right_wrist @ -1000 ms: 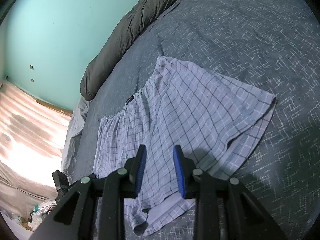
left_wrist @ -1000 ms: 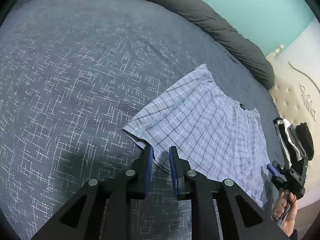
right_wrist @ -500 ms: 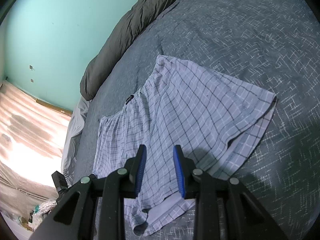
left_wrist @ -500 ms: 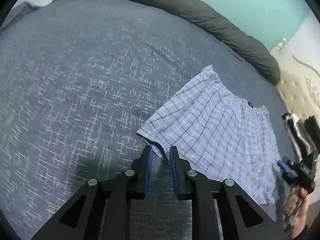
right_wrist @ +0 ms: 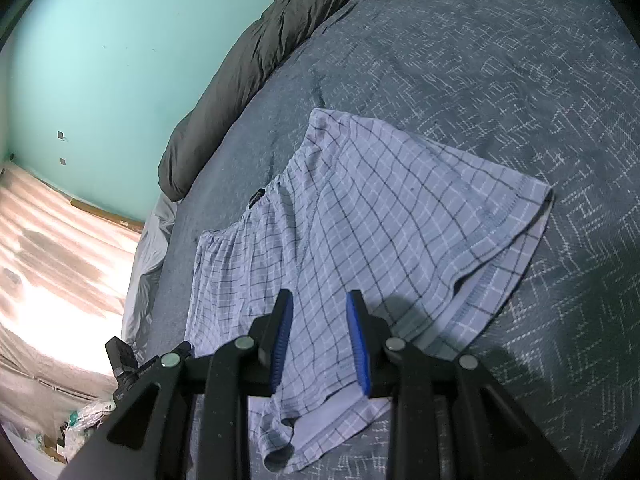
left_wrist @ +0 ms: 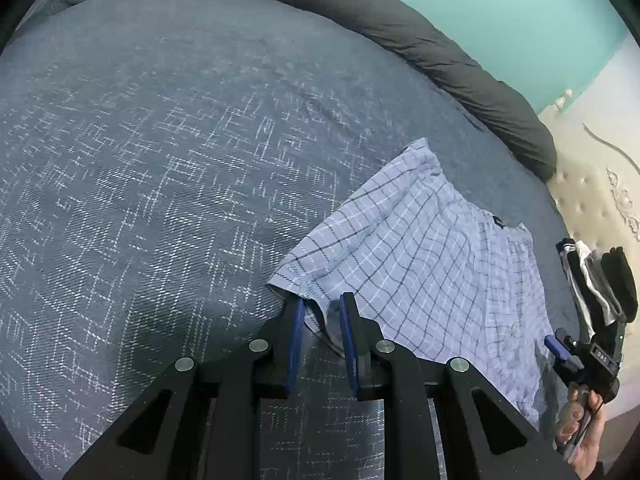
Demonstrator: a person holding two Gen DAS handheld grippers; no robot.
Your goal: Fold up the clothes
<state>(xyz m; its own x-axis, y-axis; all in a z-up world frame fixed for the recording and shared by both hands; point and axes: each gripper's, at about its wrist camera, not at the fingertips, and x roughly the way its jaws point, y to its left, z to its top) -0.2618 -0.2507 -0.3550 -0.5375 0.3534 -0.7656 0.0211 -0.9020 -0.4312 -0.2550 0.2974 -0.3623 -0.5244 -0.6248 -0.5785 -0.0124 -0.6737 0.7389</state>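
A pair of light blue plaid shorts [left_wrist: 424, 264] lies spread flat on the dark blue patterned bedspread [left_wrist: 160, 168]; it also shows in the right wrist view [right_wrist: 384, 216]. My left gripper [left_wrist: 320, 308] is open, its blue pads on either side of the hem of one leg opening. My right gripper [right_wrist: 320, 304] is open and empty, hovering over the middle of the shorts near the other leg. The right gripper is also seen at the right edge of the left wrist view [left_wrist: 568, 356], in a hand.
A dark grey rolled duvet [left_wrist: 440, 52] runs along the far edge of the bed against a teal wall [right_wrist: 120, 40]. A tufted cream headboard [left_wrist: 592, 200] stands at the right. A pile of folded dark and white clothes [left_wrist: 600, 284] sits beside it.
My left gripper has moved toward the shorts' leg hem, which now sits between its pads. The right gripper has hardly moved.
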